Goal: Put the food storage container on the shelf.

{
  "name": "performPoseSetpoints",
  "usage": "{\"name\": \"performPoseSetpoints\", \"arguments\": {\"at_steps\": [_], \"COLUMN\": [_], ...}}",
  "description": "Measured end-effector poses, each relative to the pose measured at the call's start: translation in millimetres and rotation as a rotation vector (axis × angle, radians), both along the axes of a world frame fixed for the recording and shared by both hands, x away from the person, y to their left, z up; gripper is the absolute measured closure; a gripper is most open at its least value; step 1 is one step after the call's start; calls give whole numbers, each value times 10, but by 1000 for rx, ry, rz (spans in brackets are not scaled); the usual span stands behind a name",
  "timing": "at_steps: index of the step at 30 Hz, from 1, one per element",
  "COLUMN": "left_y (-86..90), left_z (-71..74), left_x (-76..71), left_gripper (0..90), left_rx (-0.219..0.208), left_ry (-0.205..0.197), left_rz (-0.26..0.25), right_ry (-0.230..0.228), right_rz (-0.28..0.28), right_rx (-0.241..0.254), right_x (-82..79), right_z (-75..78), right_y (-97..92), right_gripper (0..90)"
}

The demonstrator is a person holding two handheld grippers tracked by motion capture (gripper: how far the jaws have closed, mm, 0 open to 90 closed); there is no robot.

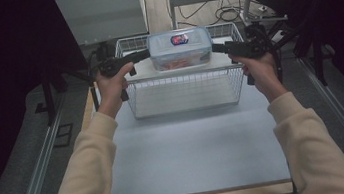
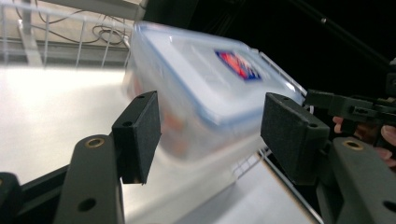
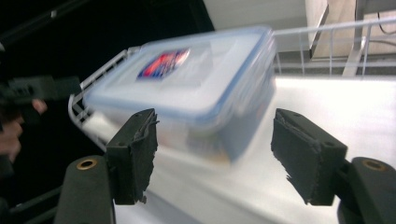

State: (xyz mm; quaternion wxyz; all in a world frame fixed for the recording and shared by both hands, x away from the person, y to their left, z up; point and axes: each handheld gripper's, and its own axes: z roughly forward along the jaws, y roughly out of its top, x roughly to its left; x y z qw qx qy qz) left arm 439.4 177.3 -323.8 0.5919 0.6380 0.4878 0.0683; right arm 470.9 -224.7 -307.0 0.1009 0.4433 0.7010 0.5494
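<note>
Clear plastic box (image 1: 180, 49) sits in the wire basket (image 1: 184, 93).
Both tools, left tool (image 1: 146, 54) and right tool (image 1: 216, 48), open, gripping nothing; back away level.

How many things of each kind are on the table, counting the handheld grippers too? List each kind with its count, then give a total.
Clear lidded plastic food container: 1
White wire basket: 1
Handheld two-jaw grippers, left gripper and right gripper: 2
Total: 4

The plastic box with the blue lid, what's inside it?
Through the clear wall of the plastic box shows something orange-red. What it is stays blurry, and the lid covers it from above.
</note>
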Motion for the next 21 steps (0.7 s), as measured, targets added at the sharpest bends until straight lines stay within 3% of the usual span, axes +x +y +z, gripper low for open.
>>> {"name": "performPoseSetpoints", "arguments": {"at_steps": [2,3,6,8,9,10,11,12,13,14,15,16,17,20,21], "left_y": [-2,-2,-31,-81,-81,-98,-112,-137,-137,-154,-154,-156,-156,-159,-163], "left_z": [-84,-84,-182,-287,-287,-326,-362,-439,-439,-530,-530,-624,-624,-787,-844], "left_x": [-212,-212,-399,-594,-594,-662,-735,-870,-870,-991,-991,-1093,-1093,-1214,-1248], "left_gripper": [364,362,344,336,333,334,334,332,329,330,326,322,321,311,311], "left_rx": [26,26,37,75,75,85,88,92,92,99,99,100,100,103,107], "left_ry": [-11,-11,-14,-34,-34,-42,-50,-57,-57,-58,-58,-50,-50,-27,-20], "left_rz": [-12,-12,-47,-75,-75,-81,-89,-118,-118,-132,-132,-155,-155,-175,-179], "right_ry": [-33,-33,-46,-47,-47,-50,-50,-58,-58,-56,-56,-57,-57,-49,-49], "right_rz": [39,39,87,109,109,128,128,155,155,182,182,197,197,205,205], "right_rx": [-29,-29,-52,-44,-44,-41,-41,-48,-48,-57,-57,-69,-69,-71,-71], "right_x": [-174,-174,-372,-467,-467,-570,-570,-678,-678,-788,-788,-898,-898,-1091,-1091], "right_z": [-97,-97,-225,-295,-295,-366,-366,-452,-452,-550,-550,-652,-652,-876,-876], "right_y": [-34,-34,-60,-79,-79,-99,-99,-119,-119,-138,-138,-162,-162,-223,-223], "right_gripper": [289,289,270,267,267,267,267,267,267,267,267,267,267,266,266]}}
